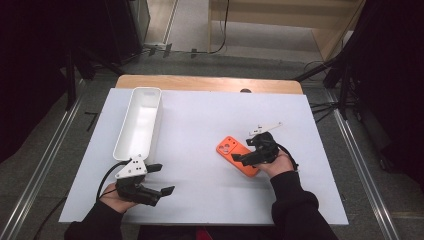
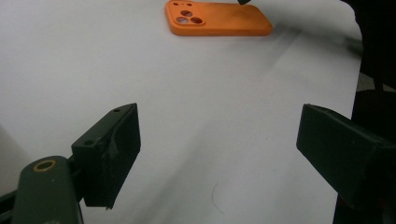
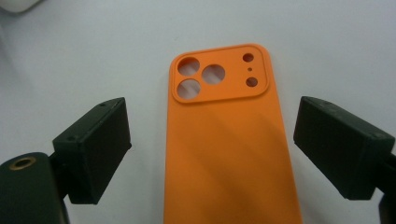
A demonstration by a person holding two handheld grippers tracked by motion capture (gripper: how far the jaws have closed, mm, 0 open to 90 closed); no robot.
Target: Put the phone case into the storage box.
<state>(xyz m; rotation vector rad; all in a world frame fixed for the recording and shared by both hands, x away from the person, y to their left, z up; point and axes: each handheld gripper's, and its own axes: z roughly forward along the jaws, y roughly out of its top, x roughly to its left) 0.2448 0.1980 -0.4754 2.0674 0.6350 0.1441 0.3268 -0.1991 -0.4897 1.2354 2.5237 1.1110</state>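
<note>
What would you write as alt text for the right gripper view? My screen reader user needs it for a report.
An orange phone case lies back-up on the white table, camera cutouts at its far end, between the two open black jaws of the right gripper. The jaws stand apart from its long edges, not touching it.

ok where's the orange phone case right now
In the high view the orange phone case lies flat on the white table, right of centre, between the open right tongs.
</note>
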